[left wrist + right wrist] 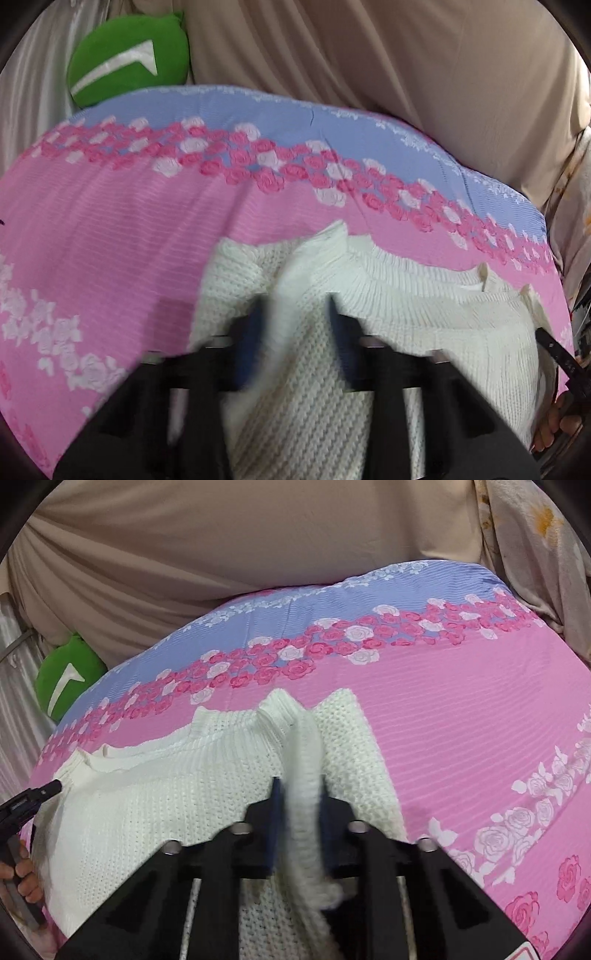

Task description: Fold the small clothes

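Sweater (155, 812) lies flat on bedspread (461, 709), long axis left-right between your hands. Left gripper (295, 325) and right gripper (299, 805) each clamp raised knit ridge at opposite ends. Carry toward centre.

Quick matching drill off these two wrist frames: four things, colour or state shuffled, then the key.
Things:
1. knit sweater
2. plush cushion
3. bedsheet
4. right gripper

Colour or state:
A. green with a white mark
B. shut on a raised fold of knit
C. cream-white, lying on the bed
D. pink and lilac with printed roses

Pairs: 1-C, 2-A, 3-D, 4-B
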Action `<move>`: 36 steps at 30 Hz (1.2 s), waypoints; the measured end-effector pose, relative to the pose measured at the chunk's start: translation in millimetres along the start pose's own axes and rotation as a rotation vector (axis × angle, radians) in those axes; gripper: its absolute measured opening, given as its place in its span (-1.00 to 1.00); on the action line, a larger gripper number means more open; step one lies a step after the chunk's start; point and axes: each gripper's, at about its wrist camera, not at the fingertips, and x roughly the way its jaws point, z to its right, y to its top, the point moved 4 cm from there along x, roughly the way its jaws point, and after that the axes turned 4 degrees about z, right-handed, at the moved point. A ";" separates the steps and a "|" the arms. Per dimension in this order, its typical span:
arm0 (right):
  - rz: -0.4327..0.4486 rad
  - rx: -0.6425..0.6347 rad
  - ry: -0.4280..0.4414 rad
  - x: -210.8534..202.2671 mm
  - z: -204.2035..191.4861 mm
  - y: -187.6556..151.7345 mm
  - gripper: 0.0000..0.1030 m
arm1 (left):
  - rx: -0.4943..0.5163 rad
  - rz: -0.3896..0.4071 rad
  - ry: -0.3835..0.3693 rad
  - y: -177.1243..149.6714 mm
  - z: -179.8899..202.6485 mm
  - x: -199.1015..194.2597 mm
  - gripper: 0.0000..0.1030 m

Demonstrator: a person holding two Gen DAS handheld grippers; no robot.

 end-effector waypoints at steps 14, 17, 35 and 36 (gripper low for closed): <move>0.130 0.044 -0.112 -33.8 10.8 11.1 -0.73 | 0.066 0.044 0.139 -2.9 -3.5 13.5 -0.82; 0.197 -0.002 -0.053 -61.2 -21.6 11.8 -0.71 | 0.071 0.047 0.149 -4.0 -3.5 13.0 -0.81; -0.115 -0.301 0.246 -14.6 -183.9 -95.5 -0.72 | 0.119 0.068 0.178 -18.3 2.8 -7.1 -0.80; -0.122 -0.301 0.245 -10.2 -182.1 -98.0 -0.72 | 0.119 0.068 0.178 -18.8 2.9 -7.4 -0.80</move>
